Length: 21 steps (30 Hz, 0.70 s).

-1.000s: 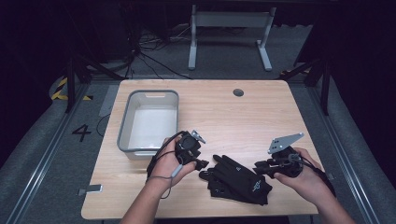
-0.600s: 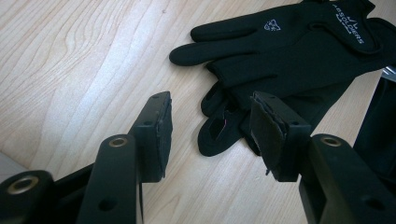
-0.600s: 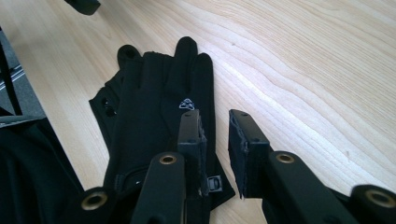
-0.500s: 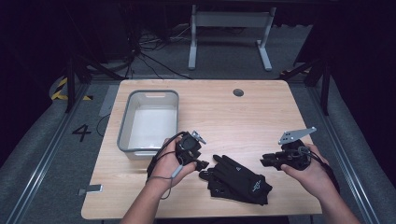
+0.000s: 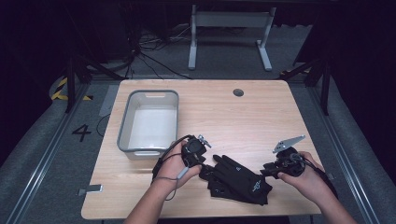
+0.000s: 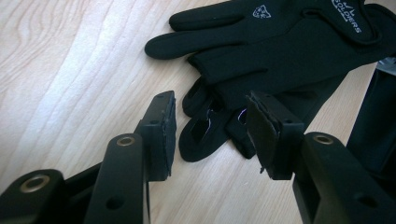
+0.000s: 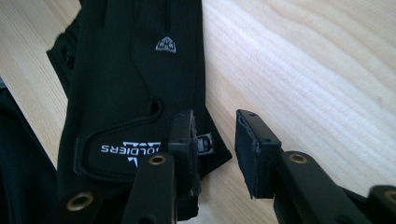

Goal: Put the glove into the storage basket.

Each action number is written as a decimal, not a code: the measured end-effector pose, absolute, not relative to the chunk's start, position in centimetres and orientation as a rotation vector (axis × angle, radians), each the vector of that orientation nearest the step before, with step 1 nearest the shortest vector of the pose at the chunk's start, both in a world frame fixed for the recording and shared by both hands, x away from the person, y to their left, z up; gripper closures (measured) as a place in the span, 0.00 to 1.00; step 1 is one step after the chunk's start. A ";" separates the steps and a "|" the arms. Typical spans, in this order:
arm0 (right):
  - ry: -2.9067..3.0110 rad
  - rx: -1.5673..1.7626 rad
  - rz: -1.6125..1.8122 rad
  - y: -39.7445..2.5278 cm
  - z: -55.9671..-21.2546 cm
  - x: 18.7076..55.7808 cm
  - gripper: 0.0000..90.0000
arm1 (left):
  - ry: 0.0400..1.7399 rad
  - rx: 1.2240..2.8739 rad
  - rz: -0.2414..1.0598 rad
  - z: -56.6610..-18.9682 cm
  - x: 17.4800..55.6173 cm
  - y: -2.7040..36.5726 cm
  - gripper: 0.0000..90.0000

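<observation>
Pair of black fabric gloves (image 5: 238,179) lying flat on the light wooden table (image 5: 243,116), left gripper (image 5: 204,164) released right at their fingertips, right gripper (image 5: 266,171) spread open by the cuff, empty grey plastic bin (image 5: 148,122) off left

My high view looks forward and down from above my side onto the whole pale wooden table (image 5: 261,116), with the floor beyond. My left gripper view rides low and very close to the boards, looking along its two black jaws at the fingertip end of the pair of black fabric gloves (image 6: 280,51). My right gripper view sits just as close, facing the gloves' cuff end. All three share the gloves and the wood around them.
</observation>
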State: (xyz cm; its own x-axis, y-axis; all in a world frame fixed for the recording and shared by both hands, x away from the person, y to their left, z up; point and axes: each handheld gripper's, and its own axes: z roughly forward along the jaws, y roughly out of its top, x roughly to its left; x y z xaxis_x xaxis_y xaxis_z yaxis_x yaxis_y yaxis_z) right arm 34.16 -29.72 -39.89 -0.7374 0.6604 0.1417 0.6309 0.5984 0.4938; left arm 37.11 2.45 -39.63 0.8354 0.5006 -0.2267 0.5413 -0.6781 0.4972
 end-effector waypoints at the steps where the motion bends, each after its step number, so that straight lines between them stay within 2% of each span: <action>1: 2.760 1.115 0.817 -29.7 -40.0 34.2 0.75 | 0.760 2.456 -0.097 -39.7 37.1 2.3 0.60; 11: 2.853 1.152 0.716 -29.5 -41.1 34.0 0.74 | 0.727 2.502 -0.127 -40.2 36.7 1.5 0.60; 21: 2.855 1.150 0.683 -29.9 -41.4 32.3 0.70 | 0.720 2.520 -0.149 -40.7 36.7 1.1 0.60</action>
State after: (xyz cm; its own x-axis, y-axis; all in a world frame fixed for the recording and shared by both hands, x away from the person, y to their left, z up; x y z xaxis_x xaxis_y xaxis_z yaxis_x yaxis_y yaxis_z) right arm 32.27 -29.93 -41.36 -0.7337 0.6582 0.1686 0.6632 0.6398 0.3883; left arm 36.70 1.10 -40.70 0.8533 0.4642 -0.2374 0.5203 -0.7291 0.4446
